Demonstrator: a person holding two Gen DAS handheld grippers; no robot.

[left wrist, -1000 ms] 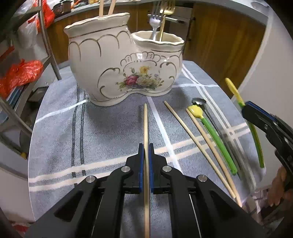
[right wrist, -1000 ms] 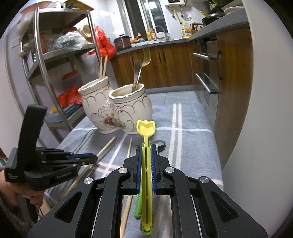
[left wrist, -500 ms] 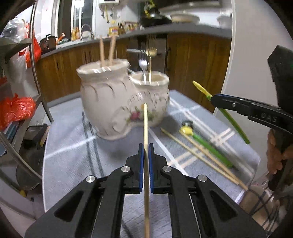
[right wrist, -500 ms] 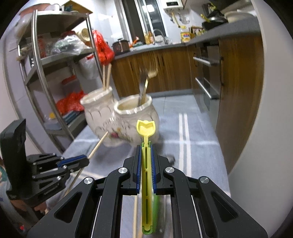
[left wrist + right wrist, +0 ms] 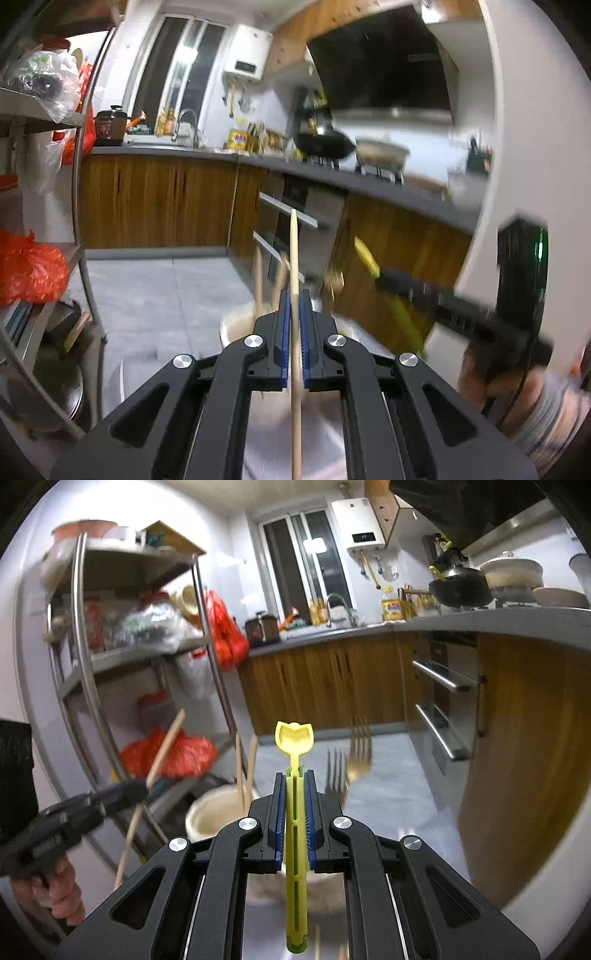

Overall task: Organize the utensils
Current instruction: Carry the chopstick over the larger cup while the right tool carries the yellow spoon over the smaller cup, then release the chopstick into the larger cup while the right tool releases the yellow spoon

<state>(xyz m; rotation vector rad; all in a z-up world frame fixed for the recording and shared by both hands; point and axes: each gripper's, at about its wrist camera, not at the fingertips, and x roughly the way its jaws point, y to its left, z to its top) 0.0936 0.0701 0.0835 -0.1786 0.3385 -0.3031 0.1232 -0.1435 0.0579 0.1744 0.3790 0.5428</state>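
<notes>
At the centre of your left wrist view, your left gripper (image 5: 294, 314) is clamped on a wooden chopstick (image 5: 294, 254) that runs up the middle of the frame. Just behind its fingers sits the cream ceramic holder (image 5: 236, 325), blurred, with two chopsticks (image 5: 258, 277) standing in it. Low in the middle of your right wrist view, your right gripper (image 5: 294, 801) grips a yellow-green spoon (image 5: 294, 738), its bowl pointing up. Right of the spoon, two forks (image 5: 349, 760) rise from the holder (image 5: 210, 812). At lower left, your other hand (image 5: 55, 890) holds the left gripper.
</notes>
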